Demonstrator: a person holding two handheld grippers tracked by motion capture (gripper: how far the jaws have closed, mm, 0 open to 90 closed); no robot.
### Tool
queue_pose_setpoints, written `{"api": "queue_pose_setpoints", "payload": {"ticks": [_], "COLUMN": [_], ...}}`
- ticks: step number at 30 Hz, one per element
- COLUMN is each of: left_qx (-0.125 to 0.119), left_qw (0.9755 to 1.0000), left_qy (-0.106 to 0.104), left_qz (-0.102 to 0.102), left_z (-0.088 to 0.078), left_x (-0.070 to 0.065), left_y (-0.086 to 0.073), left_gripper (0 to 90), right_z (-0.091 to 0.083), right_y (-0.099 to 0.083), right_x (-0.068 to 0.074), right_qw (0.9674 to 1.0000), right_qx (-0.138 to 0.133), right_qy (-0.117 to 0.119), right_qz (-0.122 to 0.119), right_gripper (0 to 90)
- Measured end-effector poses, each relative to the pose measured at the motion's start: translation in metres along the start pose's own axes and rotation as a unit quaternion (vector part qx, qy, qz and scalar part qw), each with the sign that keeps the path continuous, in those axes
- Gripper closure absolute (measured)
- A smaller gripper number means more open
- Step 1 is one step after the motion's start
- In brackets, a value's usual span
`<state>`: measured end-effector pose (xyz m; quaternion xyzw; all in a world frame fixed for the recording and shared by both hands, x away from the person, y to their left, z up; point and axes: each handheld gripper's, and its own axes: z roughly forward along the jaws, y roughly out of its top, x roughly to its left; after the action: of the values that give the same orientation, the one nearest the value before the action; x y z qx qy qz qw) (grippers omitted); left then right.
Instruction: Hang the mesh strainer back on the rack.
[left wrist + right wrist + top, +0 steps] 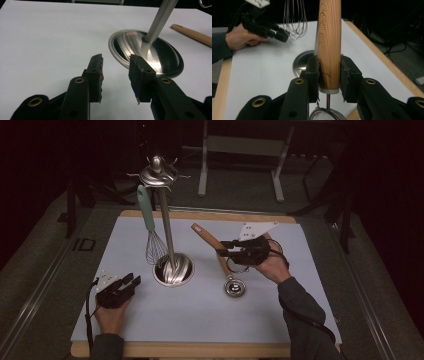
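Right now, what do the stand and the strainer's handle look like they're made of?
Stand: polished metal, probably steel; its dished base mirrors light like chrome. Strainer handle: unpainted wood, matte, with visible grain and tan colour; a pale band caps its lower end.

The high view looks down from above on the whole table. Each gripper view sits low and close. All three see the shiny round base.

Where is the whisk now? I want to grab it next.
In the high view the whisk hangs from the metal stand, on its left side, its wires just above the stand's round base, up and right of the left claw.
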<state>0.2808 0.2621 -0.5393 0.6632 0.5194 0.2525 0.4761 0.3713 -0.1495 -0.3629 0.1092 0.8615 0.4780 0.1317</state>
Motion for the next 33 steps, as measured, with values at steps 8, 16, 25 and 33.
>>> {"api": "queue_pose_setpoints", "payload": {"ticks": [8, 16, 25, 33], "left_qx": [0.0, -0.001, -0.001, -0.001], "left_qw": [1.0, 1.0, 1.0, 1.0], "left_qy": [0.0, -0.001, -0.001, -0.002], "left_qz": [0.0, 0.0, 0.0, 0.0], "left_z": [0.0, 0.0, 0.0, 0.0], "left_x": [0.0, 0.0, 0.0, 0.0], "left_y": [0.0, 0.0, 0.0, 0.0], "left_gripper": [64.0, 64.0, 64.0, 63.6], "right_z": [-0.004, -0.008, -0.015, -0.018], "right_y": [0.015, 0.033, 0.06, 0.082], "right_x": [-0.001, 0.002, 0.008, 0.013], "right_qw": [0.999, 0.997, 0.994, 0.9903], "right_qx": [-0.037, -0.059, -0.085, -0.114], "right_qy": [0.007, 0.005, -0.012, -0.024], "right_qz": [-0.022, -0.05, -0.068, -0.076], "right_gripper": [70.8, 70.8, 70.9, 70.8]}}
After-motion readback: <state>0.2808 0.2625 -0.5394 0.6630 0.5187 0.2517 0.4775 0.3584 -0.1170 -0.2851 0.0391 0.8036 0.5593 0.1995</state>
